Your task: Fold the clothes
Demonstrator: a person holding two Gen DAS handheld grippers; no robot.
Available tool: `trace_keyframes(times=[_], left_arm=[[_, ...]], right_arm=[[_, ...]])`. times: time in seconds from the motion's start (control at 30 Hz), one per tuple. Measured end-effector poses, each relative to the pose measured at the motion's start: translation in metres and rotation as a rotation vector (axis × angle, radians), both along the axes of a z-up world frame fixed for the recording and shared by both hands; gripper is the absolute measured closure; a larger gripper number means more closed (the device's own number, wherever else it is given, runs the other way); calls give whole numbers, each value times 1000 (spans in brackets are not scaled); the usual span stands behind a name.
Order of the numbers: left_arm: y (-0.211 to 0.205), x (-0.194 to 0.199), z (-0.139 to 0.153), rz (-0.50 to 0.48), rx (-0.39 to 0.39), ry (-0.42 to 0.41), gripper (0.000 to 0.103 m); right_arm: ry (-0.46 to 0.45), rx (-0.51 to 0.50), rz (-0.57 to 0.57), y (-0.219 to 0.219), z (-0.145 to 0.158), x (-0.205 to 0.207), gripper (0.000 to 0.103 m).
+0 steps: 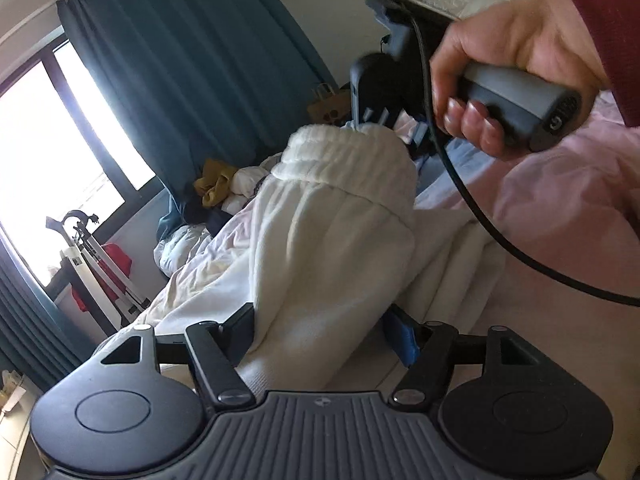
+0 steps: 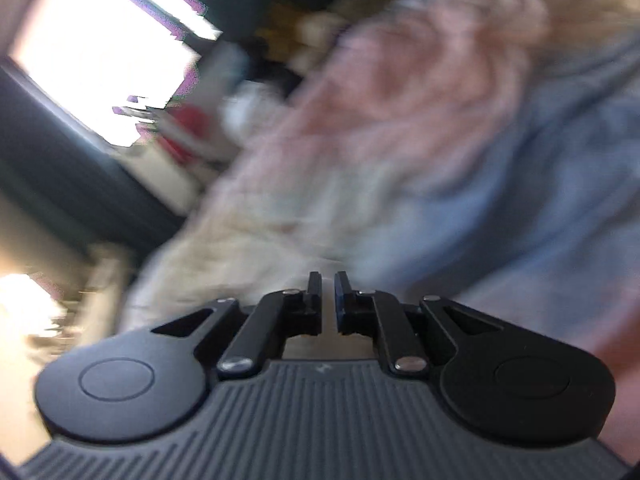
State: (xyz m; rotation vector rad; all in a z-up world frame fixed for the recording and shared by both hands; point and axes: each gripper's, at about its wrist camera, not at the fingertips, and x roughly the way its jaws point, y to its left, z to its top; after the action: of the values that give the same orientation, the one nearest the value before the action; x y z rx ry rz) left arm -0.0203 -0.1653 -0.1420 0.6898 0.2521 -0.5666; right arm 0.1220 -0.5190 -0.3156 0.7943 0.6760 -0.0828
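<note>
A white fleece garment point(image 1: 320, 232) with a ribbed elastic waistband hangs stretched over the bed. My left gripper point(image 1: 320, 332) is closed on its lower part, with thick cloth bunched between the fingers. My right gripper point(image 1: 372, 120), held by a hand in a red sleeve, pinches the waistband at the top. In the right wrist view the right gripper point(image 2: 328, 292) has its fingers nearly together, and the cloth between them is hidden by heavy blur. Only pale cream fabric point(image 2: 256, 240) shows just beyond the tips.
Pink bedding point(image 1: 560, 208) and a light blue sheet point(image 2: 520, 184) cover the bed. A pile of mixed clothes point(image 1: 216, 192) lies at the far end. Teal curtains point(image 1: 180, 80) and a bright window point(image 1: 40, 152) stand at left, with a rack and red cloth point(image 1: 108, 276) below.
</note>
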Motion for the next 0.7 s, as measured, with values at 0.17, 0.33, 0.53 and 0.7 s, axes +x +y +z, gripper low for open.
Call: trace_keyframes(times=[0.17,0.33,0.53,0.7], left_arm=[[22,-2,22,21,-114,74,28],[61,-3,57,106,-297,157,20],[115,21,86,308,-490,286,7],[160,38,105,462,-651,397,2]], right_arm=[[-74,94,5,2,7,-23,92],[-180,71,66,21,36,-66,91],[-193,53,92,36,47,-95,36],[-124,7,122,49,37,-95,16]])
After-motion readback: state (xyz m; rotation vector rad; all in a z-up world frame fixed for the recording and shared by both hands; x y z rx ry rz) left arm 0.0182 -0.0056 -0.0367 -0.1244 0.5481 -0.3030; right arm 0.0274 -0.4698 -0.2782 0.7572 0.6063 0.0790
